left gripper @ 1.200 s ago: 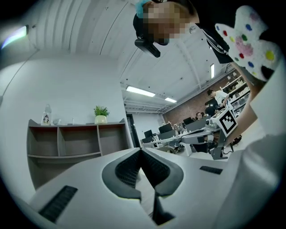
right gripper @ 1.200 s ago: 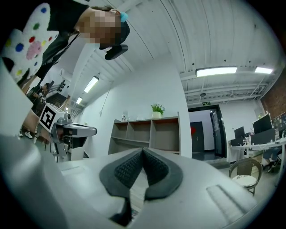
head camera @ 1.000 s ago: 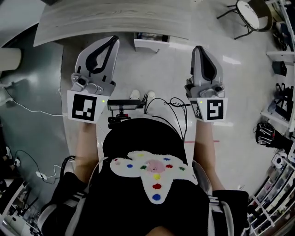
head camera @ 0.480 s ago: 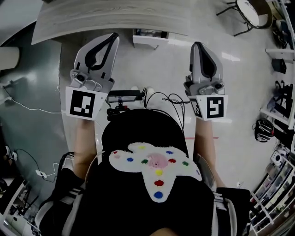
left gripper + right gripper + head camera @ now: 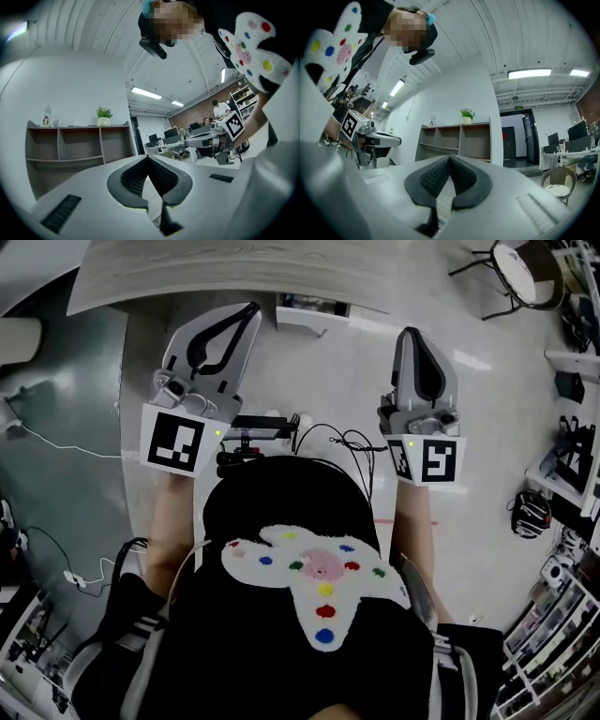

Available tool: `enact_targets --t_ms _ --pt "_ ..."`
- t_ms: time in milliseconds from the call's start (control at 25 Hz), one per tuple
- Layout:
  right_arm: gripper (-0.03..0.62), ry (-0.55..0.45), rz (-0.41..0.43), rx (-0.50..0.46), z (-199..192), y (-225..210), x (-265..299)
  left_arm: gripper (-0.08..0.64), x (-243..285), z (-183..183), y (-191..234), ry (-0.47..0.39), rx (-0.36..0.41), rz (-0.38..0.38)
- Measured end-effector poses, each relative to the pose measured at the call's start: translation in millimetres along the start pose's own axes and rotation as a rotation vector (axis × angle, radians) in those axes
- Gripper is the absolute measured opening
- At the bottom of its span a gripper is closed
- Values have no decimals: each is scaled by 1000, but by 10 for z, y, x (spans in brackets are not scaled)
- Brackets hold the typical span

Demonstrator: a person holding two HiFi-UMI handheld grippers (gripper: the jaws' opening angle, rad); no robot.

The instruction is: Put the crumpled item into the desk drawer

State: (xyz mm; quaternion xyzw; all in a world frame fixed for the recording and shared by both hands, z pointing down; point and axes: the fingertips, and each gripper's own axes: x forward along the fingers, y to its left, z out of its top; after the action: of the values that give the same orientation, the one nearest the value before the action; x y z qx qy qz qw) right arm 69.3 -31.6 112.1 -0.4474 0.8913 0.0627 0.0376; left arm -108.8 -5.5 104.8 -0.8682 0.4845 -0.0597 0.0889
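Note:
No crumpled item shows in any view. In the head view I hold both grippers up in front of my chest, short of the grey wooden desk (image 5: 234, 273). A white unit (image 5: 314, 313) sits under the desk's near edge. My left gripper (image 5: 246, 313) is shut with nothing between its pads, and my right gripper (image 5: 411, 336) is shut and empty too. In the left gripper view the left gripper (image 5: 148, 157) has its jaws meeting at the tips. The right gripper view shows the right gripper (image 5: 450, 157) closed the same way. Both point at the room, not at the desk.
A brown shelf unit (image 5: 75, 140) with a potted plant (image 5: 466, 114) stands against the white wall. A round chair (image 5: 511, 263) is at the far right of the desk. Cables (image 5: 56, 446) lie on the floor at left, and racks (image 5: 562, 615) line the right.
Both grippers stay shut and raised. The left one has tilted a little to the right, and the desk has shifted slightly in the head view.

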Motion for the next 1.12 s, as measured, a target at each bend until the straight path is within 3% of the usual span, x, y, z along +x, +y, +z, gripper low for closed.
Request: enact_targets --t_ms 1120 --pt "8 19 49 -40 24 123 54 6 14 -34 20 12 -6 0"
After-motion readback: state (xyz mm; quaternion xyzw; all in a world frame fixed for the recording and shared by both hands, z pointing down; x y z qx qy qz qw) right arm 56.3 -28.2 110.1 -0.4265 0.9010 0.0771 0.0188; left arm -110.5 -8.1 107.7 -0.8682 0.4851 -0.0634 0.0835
